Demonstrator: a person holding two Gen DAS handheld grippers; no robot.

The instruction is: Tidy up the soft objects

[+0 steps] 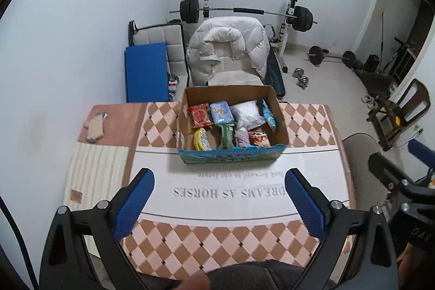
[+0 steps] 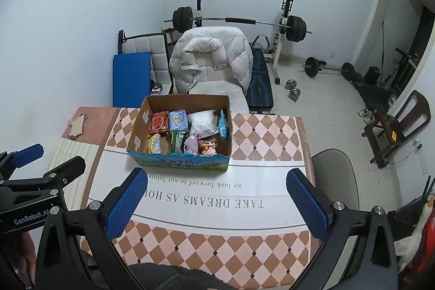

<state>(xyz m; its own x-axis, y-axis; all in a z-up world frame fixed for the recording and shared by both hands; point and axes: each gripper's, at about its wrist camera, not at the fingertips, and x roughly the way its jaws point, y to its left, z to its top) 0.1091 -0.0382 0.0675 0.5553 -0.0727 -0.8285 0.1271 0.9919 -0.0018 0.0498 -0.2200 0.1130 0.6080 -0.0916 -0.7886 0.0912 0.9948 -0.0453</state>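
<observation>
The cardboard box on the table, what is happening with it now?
Nothing is being handled at this moment. The cardboard box sits on the patterned table, filled with soft packets. Both the left tongs and the right tongs hover open and empty on the near side of it, short of the box.

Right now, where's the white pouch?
The white pouch lies inside the cardboard box, in the back row, between the light blue packet on its left and the blue packet standing against the box's right wall.
</observation>
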